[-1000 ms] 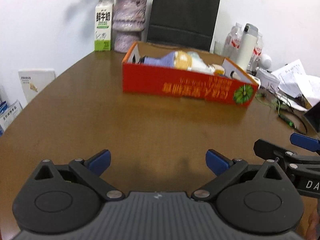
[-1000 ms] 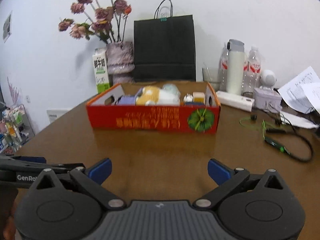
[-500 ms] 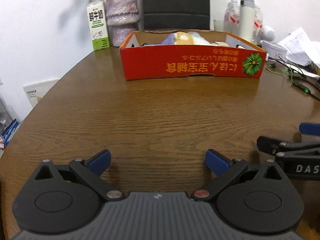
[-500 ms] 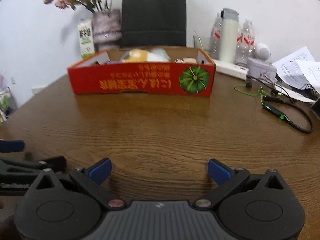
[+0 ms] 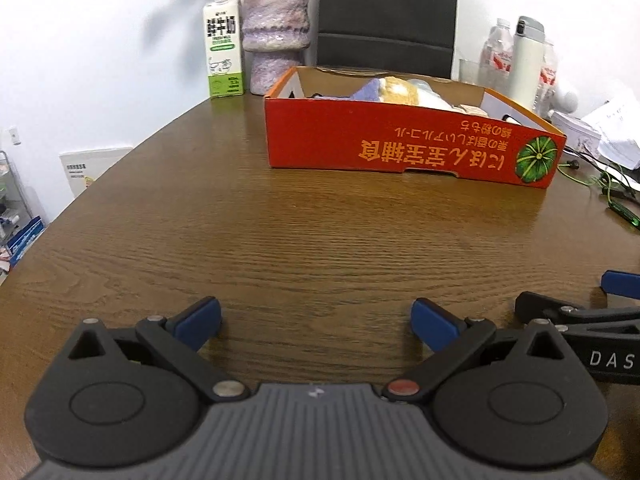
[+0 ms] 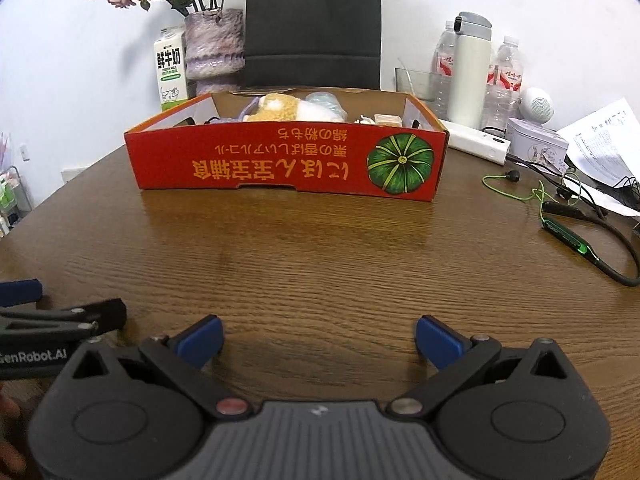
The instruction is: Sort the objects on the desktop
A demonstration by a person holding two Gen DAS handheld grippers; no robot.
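Observation:
A red cardboard box [image 5: 400, 148] [image 6: 280, 160] with a green pumpkin print stands on the brown wooden table [image 5: 280, 240] [image 6: 320, 260]. Inside it lie a purple and yellow plush toy [image 6: 272, 108], a pale blue soft item [image 6: 324, 104] and small boxes [image 6: 386, 120]. My left gripper [image 5: 316, 320] is open and holds nothing, low over the near table. My right gripper [image 6: 318, 340] is open too, beside the left one. Each gripper shows at the edge of the other's view.
Behind the box stand a milk carton [image 5: 224, 46], a purple vase [image 5: 276, 36] with dried flowers and a black paper bag [image 6: 312, 24]. At the right are bottles [image 6: 504, 76], a white flask [image 6: 468, 68], a tin [image 6: 536, 146], papers [image 6: 604, 140] and green earphones [image 6: 560, 232].
Both grippers drew back and dropped lower toward the near table edge, then steadied. The box now sits farther off. Both stayed open.

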